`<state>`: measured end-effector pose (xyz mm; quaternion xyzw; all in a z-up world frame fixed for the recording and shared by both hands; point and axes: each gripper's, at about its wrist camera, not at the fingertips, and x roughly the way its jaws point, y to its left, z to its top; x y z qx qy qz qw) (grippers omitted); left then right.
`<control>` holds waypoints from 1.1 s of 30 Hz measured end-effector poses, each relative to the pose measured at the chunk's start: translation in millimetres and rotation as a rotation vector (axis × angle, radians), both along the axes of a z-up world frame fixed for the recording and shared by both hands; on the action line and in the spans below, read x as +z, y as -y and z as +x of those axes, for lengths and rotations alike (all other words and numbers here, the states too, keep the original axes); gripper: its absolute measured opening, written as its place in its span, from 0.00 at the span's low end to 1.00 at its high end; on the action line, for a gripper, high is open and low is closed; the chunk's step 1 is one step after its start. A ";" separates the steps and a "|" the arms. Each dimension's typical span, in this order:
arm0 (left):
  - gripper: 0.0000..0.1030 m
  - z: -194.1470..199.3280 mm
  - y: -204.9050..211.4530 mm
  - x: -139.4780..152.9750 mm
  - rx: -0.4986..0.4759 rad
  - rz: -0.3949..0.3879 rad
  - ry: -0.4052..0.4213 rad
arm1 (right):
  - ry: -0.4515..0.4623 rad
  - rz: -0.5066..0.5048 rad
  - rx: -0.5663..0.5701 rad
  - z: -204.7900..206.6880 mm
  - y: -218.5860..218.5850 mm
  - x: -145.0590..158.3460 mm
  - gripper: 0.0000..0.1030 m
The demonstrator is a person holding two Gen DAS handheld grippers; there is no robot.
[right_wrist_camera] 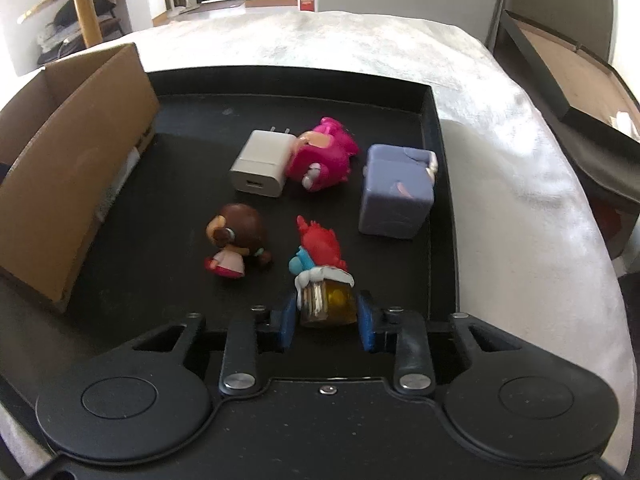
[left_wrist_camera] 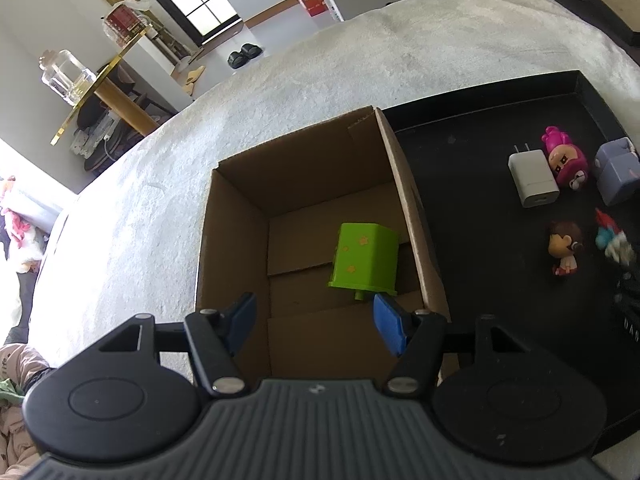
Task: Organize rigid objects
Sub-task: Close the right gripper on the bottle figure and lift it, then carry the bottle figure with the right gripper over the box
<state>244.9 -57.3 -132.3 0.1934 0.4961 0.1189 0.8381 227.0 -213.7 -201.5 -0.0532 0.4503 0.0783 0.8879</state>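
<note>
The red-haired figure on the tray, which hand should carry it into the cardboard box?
Right. Its gripper already clamps the red-haired figure; the left gripper hangs open over the cardboard box.

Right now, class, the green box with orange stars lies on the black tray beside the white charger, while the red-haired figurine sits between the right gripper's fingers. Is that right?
Not quite. The green box with orange stars lies inside the cardboard box, not on the black tray, as the left wrist view shows. The white charger is on the tray, and the red-haired figurine does sit between the right gripper's fingers.
</note>
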 end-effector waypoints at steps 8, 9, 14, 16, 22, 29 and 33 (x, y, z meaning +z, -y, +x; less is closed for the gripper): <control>0.62 -3.9 -10.8 4.8 0.008 -0.023 0.004 | 0.016 -0.024 -0.013 -1.5 5.3 10.6 0.26; 0.62 -4.5 -13.0 4.9 0.012 -0.028 0.002 | 0.014 -0.022 -0.015 -2.3 5.9 11.6 0.26; 0.62 -7.7 -19.7 8.6 0.016 -0.047 0.010 | 0.016 -0.023 -0.013 -3.4 5.4 20.0 0.25; 0.62 -8.3 -22.4 11.6 0.019 -0.059 0.020 | 0.026 -0.022 -0.016 -3.9 4.3 26.9 0.25; 0.62 -9.5 -32.2 22.0 0.034 -0.098 0.048 | 0.049 -0.054 -0.004 -7.7 -5.4 43.0 0.25; 0.62 -10.4 -46.4 29.5 0.058 -0.138 0.070 | 0.066 -0.074 -0.001 -6.7 -15.2 62.2 0.25; 0.62 -10.4 -53.5 34.8 0.067 -0.160 0.085 | 0.080 -0.101 0.000 -3.9 -22.4 72.5 0.25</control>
